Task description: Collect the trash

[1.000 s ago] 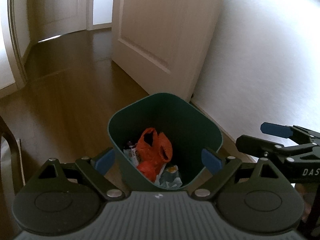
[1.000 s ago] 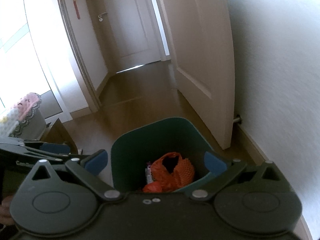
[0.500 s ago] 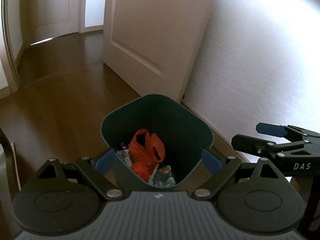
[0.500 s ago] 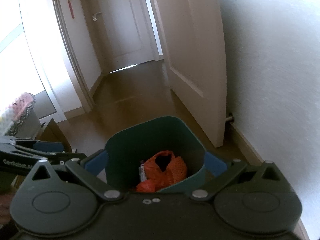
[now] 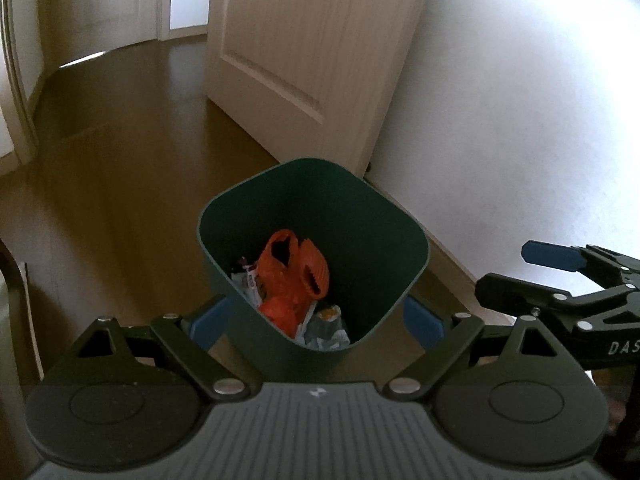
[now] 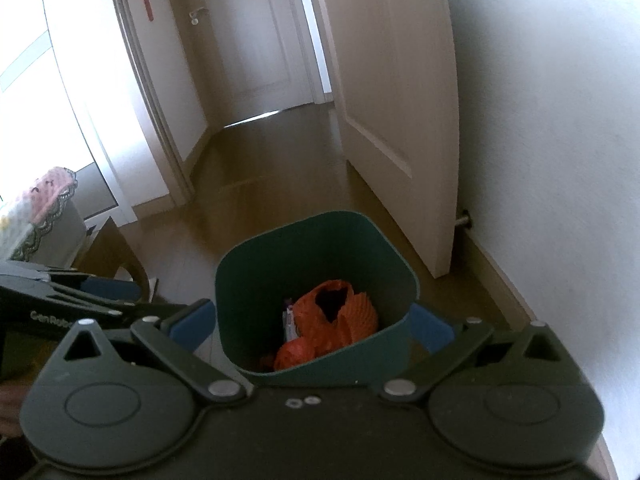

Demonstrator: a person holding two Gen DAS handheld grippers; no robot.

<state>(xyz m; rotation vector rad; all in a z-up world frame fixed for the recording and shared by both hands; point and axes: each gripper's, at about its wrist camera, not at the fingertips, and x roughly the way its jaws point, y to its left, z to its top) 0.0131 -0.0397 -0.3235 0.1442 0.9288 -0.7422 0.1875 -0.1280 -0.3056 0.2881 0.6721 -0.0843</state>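
I've drifted a little closer to the green bin point(image 5: 320, 196); orange net bag point(image 5: 294, 276) inside; left tongs point(image 5: 316, 322) and right tongs point(image 6: 312, 326) spread apart, empty.

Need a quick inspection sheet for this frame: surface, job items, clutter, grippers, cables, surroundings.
Surface: brown wood floor, bare around the bin.
Job's things: dark green bin upright near the wall; inside it an orange net bag, a printed wrapper and a crumpled packet.
Clutter: cardboard piece and a patterned cloth off to the left.
Grippers: left gripper open, holding nothing; right gripper open, holding nothing; both above the bin's near side.
Cables: nothing seen.
Surroundings: open door, white wall, door stop, hallway beyond.
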